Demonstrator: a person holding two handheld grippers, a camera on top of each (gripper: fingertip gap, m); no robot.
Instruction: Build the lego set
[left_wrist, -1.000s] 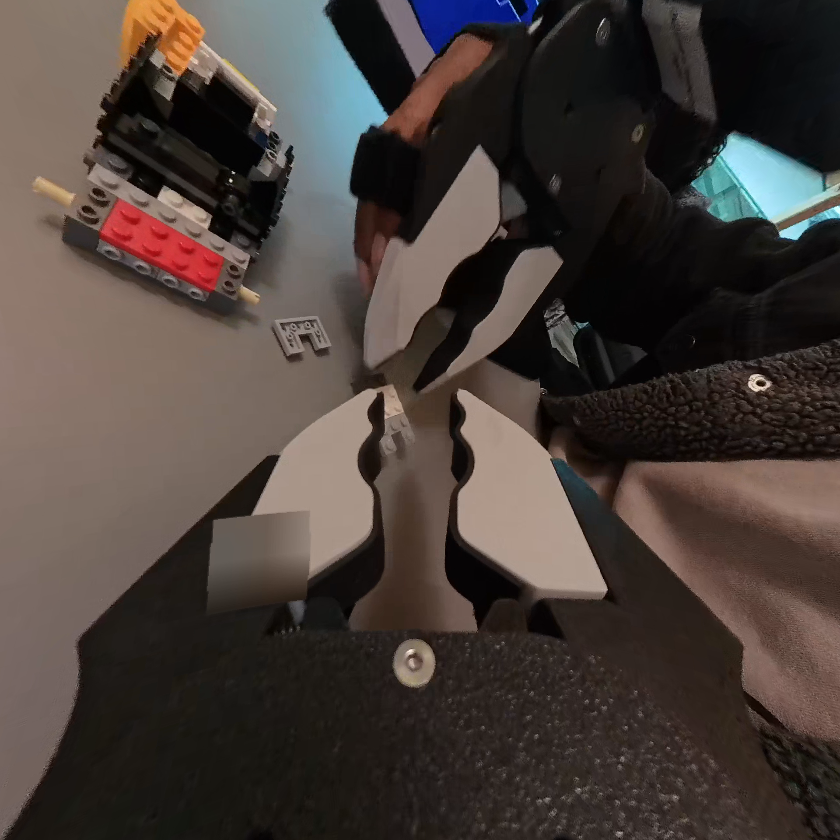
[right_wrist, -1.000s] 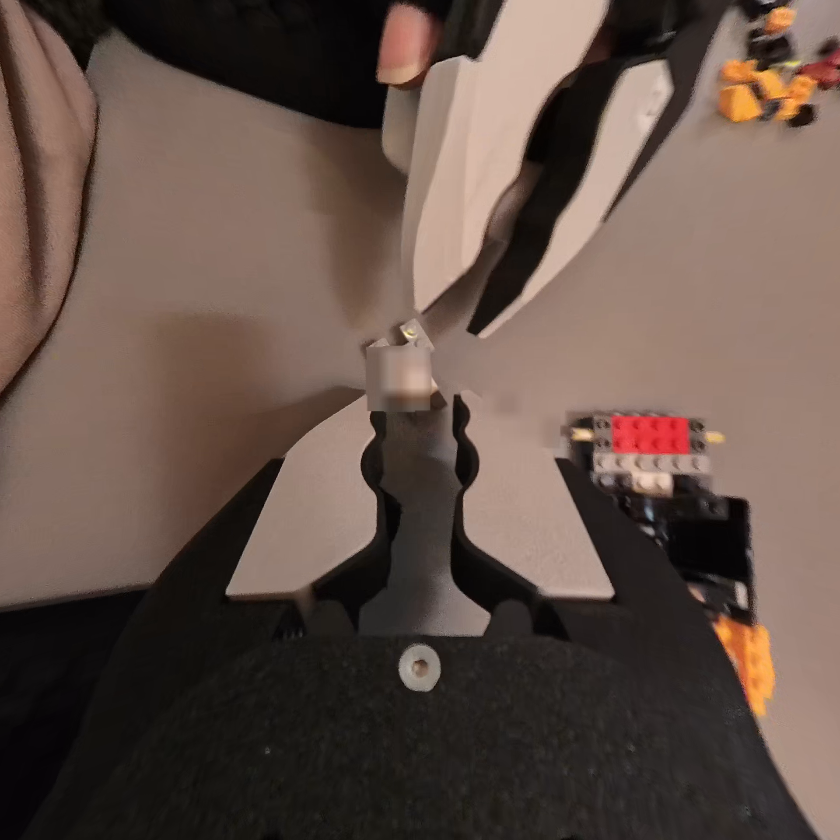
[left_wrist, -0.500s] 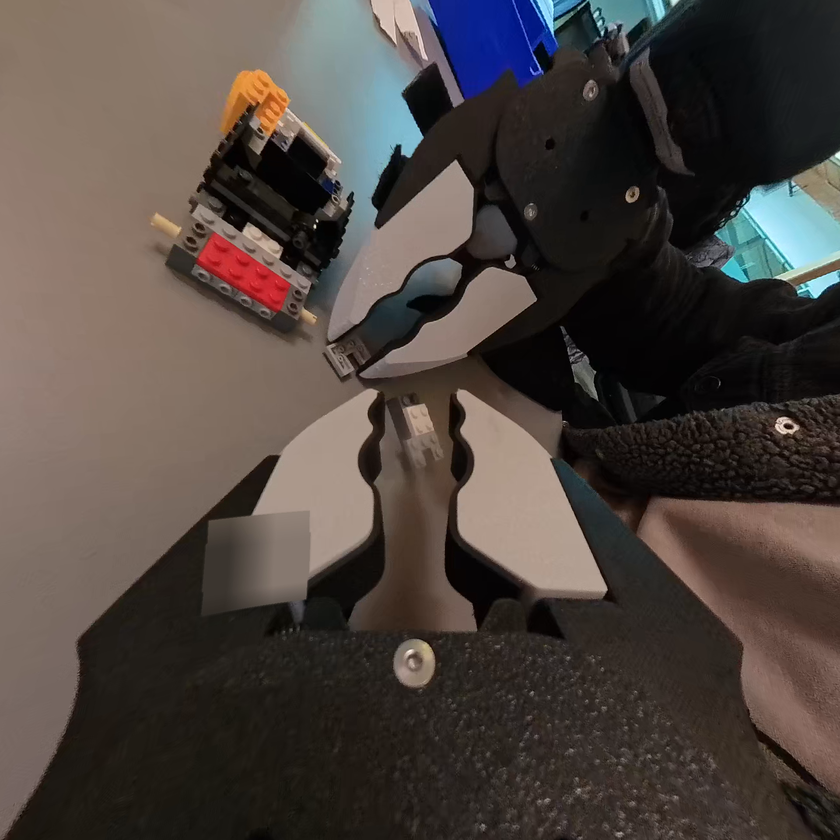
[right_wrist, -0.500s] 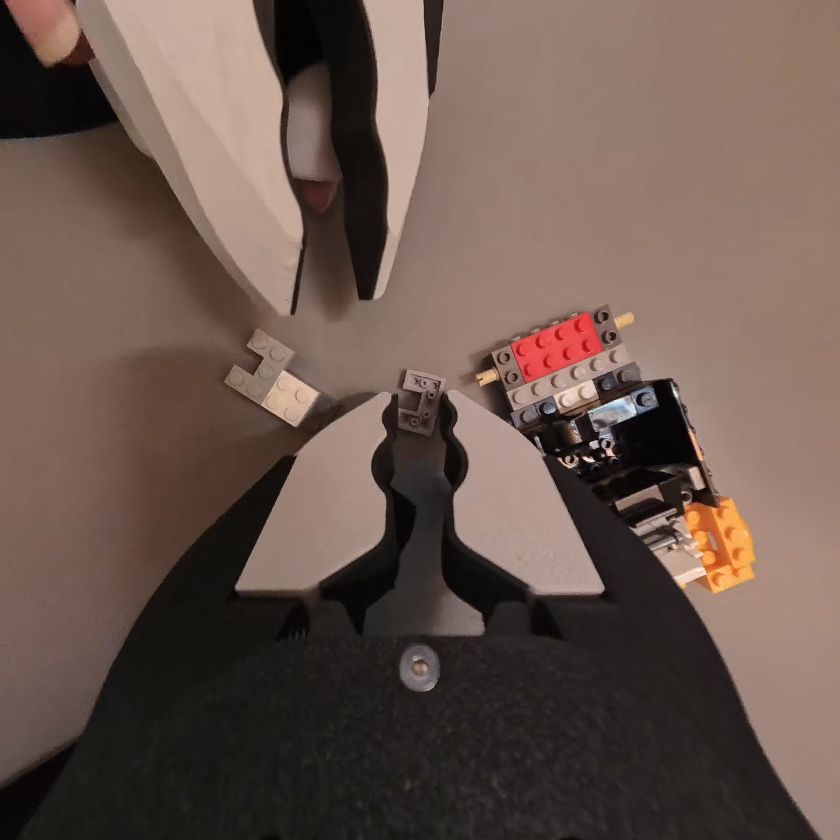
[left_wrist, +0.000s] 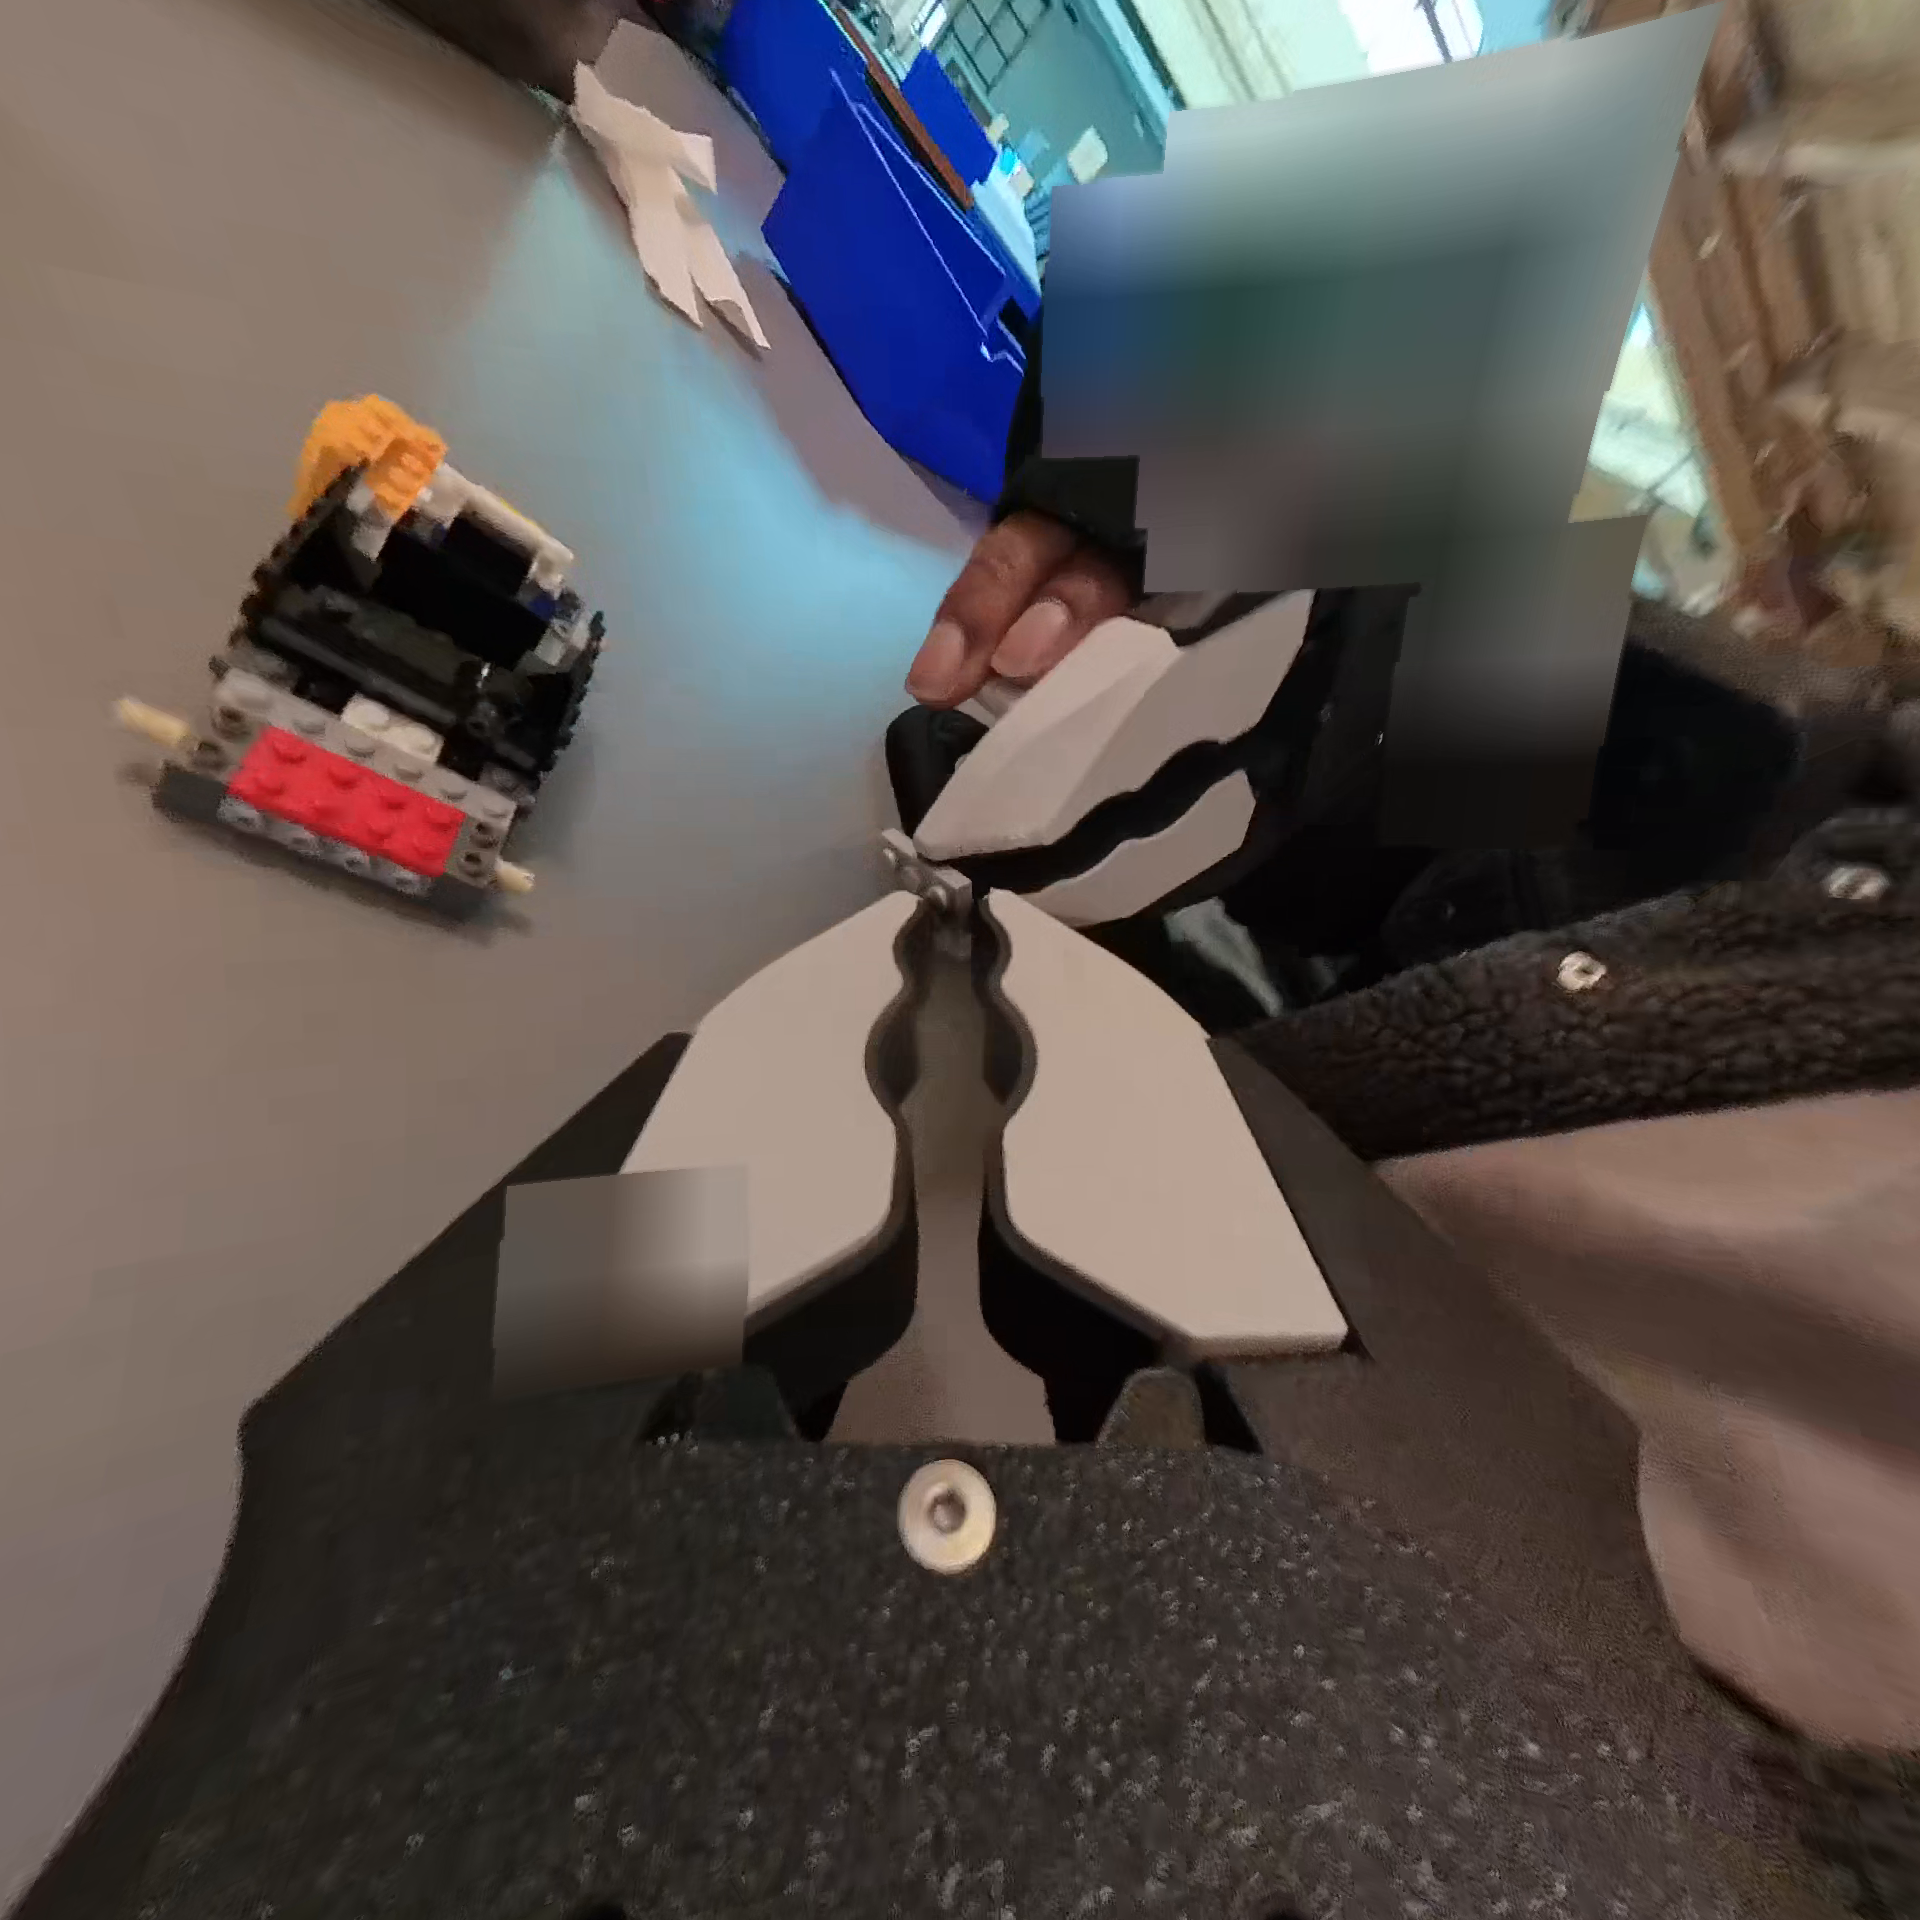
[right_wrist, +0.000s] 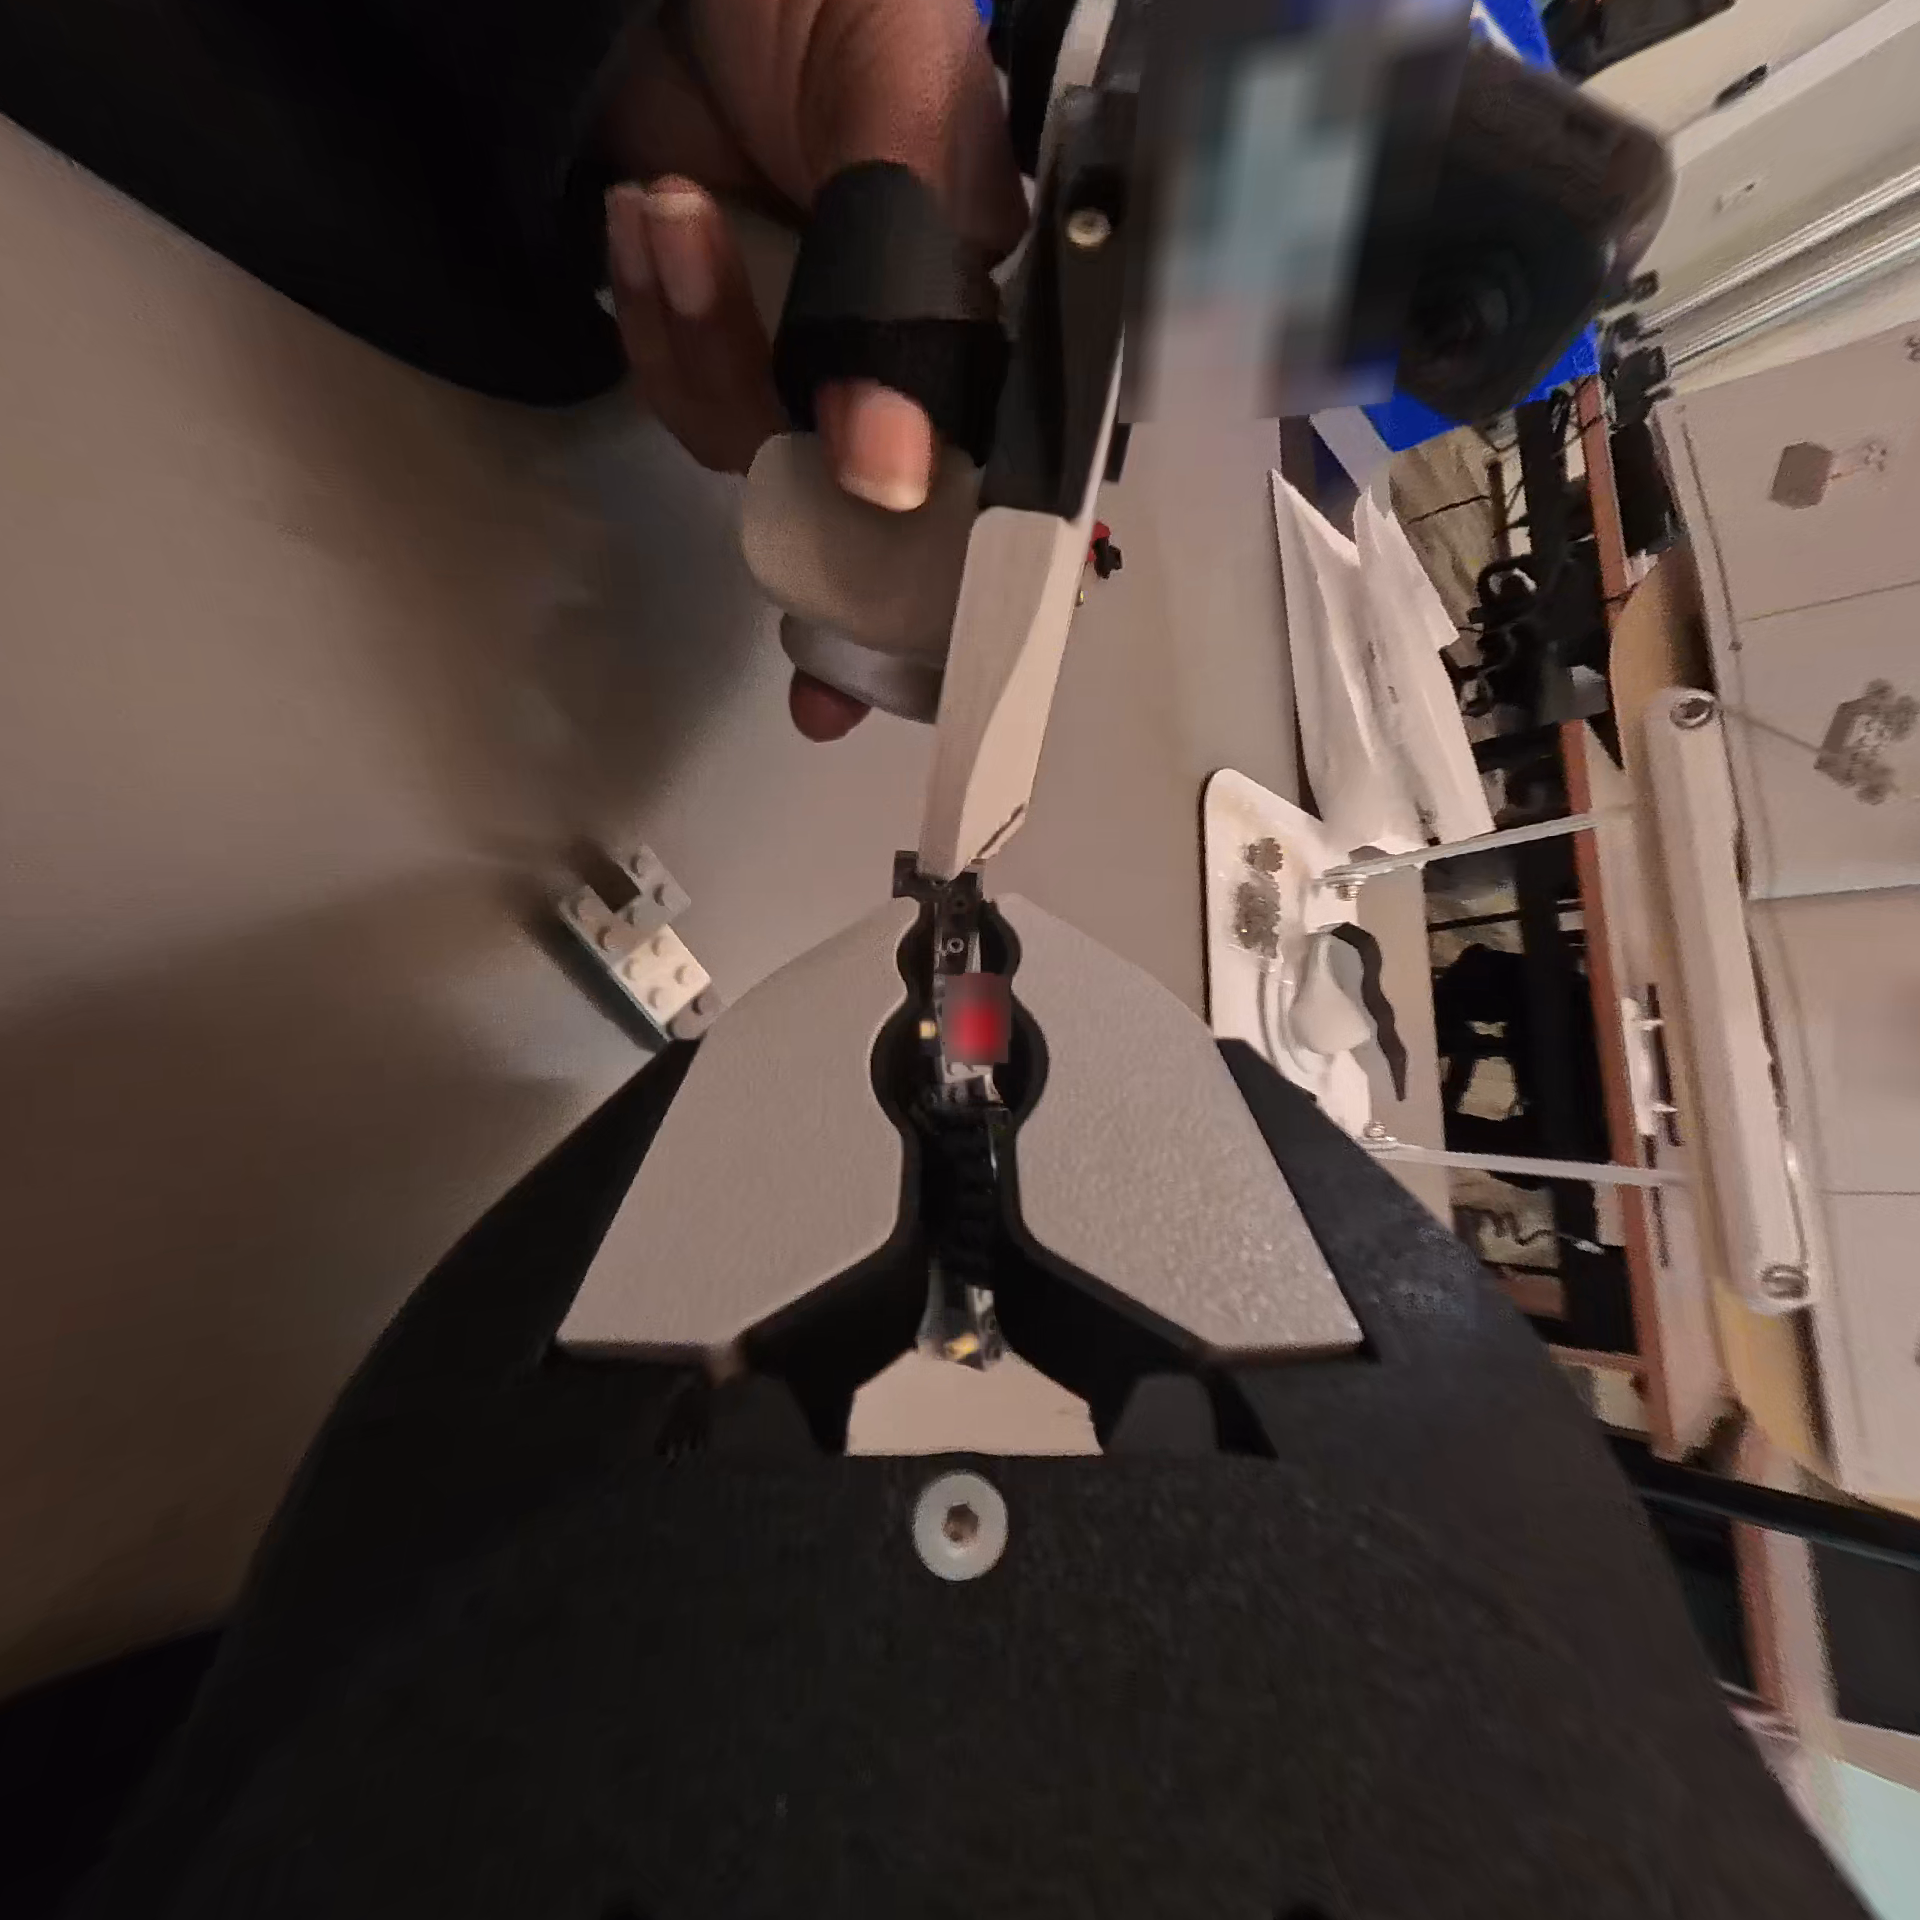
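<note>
A small dark grey bracket piece (left_wrist: 928, 876) is held in the air where the two grippers' tips meet; it also shows in the right wrist view (right_wrist: 927, 883). My left gripper (left_wrist: 951, 909) is shut on one end of it. My right gripper (right_wrist: 951, 904) is shut on it from the opposite side. The part-built model (left_wrist: 384, 686), black and grey with a red brick and an orange top, sits on the table to the left. In the right wrist view it shows only through the gap between the fingers (right_wrist: 961, 1153). A grey and white plate assembly (right_wrist: 636, 940) lies loose on the table.
The grey table (left_wrist: 260, 1091) runs left and far. White paper scraps (left_wrist: 675, 208) and a blue bin (left_wrist: 894, 291) lie at its far end. A white tray (right_wrist: 1226, 831) with small parts stands to the right. The person's hand (right_wrist: 831, 343) and dark fleece sleeve (left_wrist: 1610, 997) are close by. Less than 4 cm separates the two grippers' tips.
Both grippers have closed. The right gripper lifted the small bracket off the table and the left gripper left the grey and white assembly and came to meet it.
</note>
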